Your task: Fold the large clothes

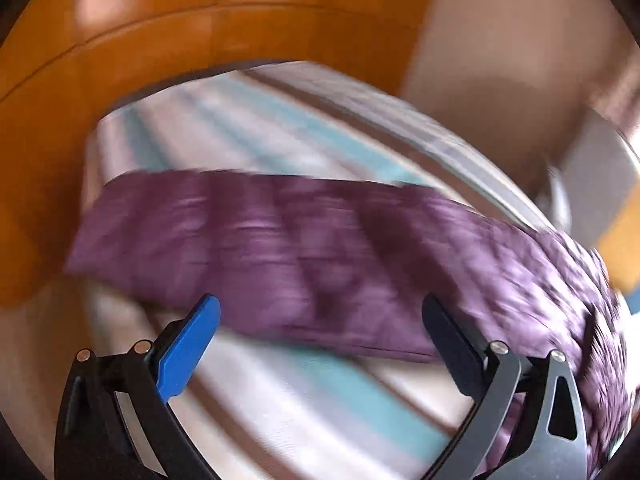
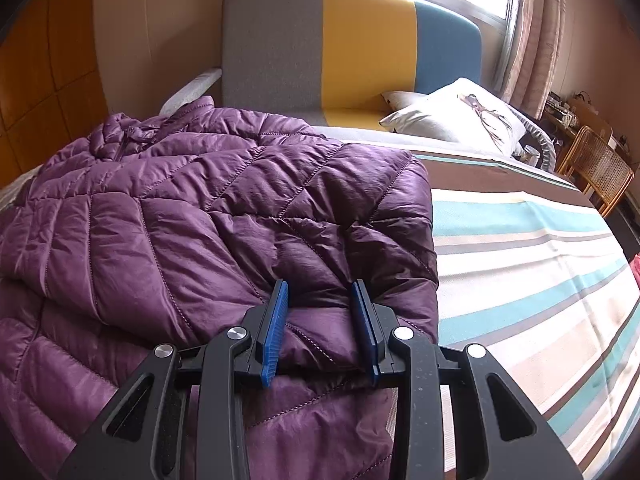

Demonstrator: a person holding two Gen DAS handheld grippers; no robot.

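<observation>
The purple quilted jacket [image 2: 192,216] lies on the bed [image 2: 532,264], across the side nearest the orange wooden wall panels, its collar toward the headboard [image 2: 352,48] and its folded right-hand edge running down the middle of the striped cover. The step in hand looks like one of the lengthwise folds. The right claw [image 2: 320,320] pinches a thick ridge of the jacket's padding near the lower end of that folded edge, the blue pads pressing in from both sides.

The left claw [image 1: 320,320] is spread wide with nothing between its fingers. It hangs over the striped cover just short of a long purple band of the jacket [image 1: 280,256], which in this blurred view stretches across the bed from side to side.

The next move probably calls for the left claw to settle on an edge of that band and close on it, so both claws can lift and carry cloth over together. The padding is slippery and puffy, so a deep bite matters.

Room is generous on the window side, where the striped cover lies bare up to the pillow [image 2: 460,116]. On the other side the jacket reaches close to the bed's edge by the wooden panels [image 1: 160,40], leaving little slack there.
</observation>
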